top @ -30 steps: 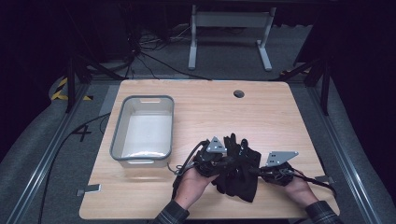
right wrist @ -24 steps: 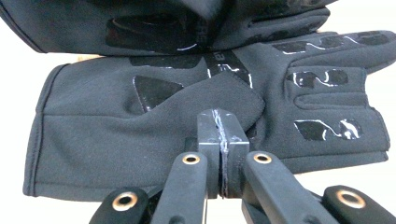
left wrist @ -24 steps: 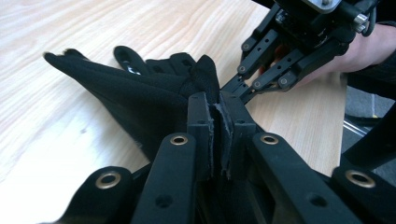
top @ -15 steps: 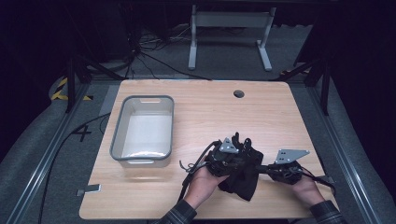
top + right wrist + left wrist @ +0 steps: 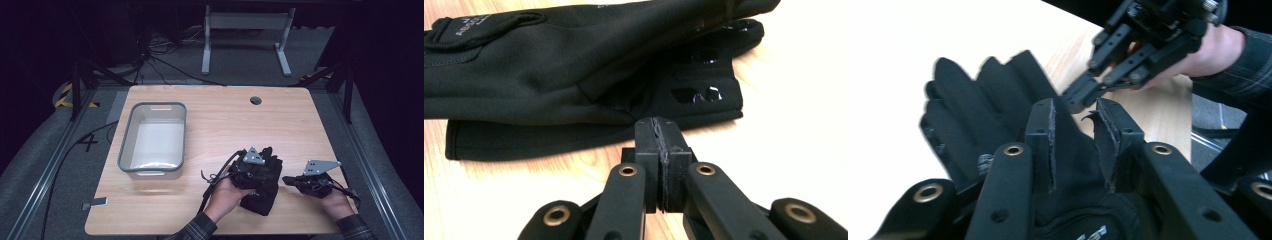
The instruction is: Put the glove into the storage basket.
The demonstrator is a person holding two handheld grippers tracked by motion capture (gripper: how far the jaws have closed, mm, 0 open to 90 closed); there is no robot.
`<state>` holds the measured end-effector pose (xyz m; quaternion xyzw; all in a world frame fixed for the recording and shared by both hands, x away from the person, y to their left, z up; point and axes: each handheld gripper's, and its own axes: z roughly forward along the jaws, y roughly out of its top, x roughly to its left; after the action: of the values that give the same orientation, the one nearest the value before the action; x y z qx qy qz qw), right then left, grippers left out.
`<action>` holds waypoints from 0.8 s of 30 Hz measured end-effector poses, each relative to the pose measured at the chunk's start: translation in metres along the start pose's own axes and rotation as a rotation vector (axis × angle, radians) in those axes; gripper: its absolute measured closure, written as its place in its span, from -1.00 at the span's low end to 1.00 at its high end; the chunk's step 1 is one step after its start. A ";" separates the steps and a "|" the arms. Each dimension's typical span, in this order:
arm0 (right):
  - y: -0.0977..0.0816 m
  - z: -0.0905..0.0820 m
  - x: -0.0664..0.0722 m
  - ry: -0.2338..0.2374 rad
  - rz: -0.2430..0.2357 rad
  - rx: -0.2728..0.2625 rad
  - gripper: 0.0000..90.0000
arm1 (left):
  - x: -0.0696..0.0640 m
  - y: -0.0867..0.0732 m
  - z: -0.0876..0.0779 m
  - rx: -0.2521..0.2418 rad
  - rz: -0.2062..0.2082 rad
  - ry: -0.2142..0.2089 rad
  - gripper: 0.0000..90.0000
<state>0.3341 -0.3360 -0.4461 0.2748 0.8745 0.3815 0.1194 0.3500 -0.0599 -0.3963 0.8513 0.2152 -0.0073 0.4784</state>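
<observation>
From above, black gloves (image 5: pixel 262 182) lie on the tabletop (image 5: pixel 220 120) near its front edge, the left tool (image 5: pixel 250 167) over them, the right tool (image 5: pixel 295 181) just beside; a grey bin (image 5: pixel 152 140) stands well apart. Left tool view: its jaws, just opening, stand apart over the gloves (image 5: pixel 998 95). Right tool view: its jaws are clenched, empty, beside the gloves (image 5: pixel 574 65).

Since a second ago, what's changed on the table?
The left gripper slid right with the black fabric gloves under it; its jaws have just been opening and stand apart over the cloth. The right gripper shifted right, jaws shut and empty. The grey plastic bin stayed put.
</observation>
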 end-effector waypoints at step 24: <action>0.014 -0.017 0.019 0.072 0.002 -0.121 0.97 | 0.014 -0.033 0.047 0.140 0.013 0.025 0.67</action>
<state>0.3167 -0.3276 -0.4247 0.2541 0.8532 0.4434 0.1041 0.3598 -0.0787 -0.4513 0.8841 0.2148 -0.0085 0.4150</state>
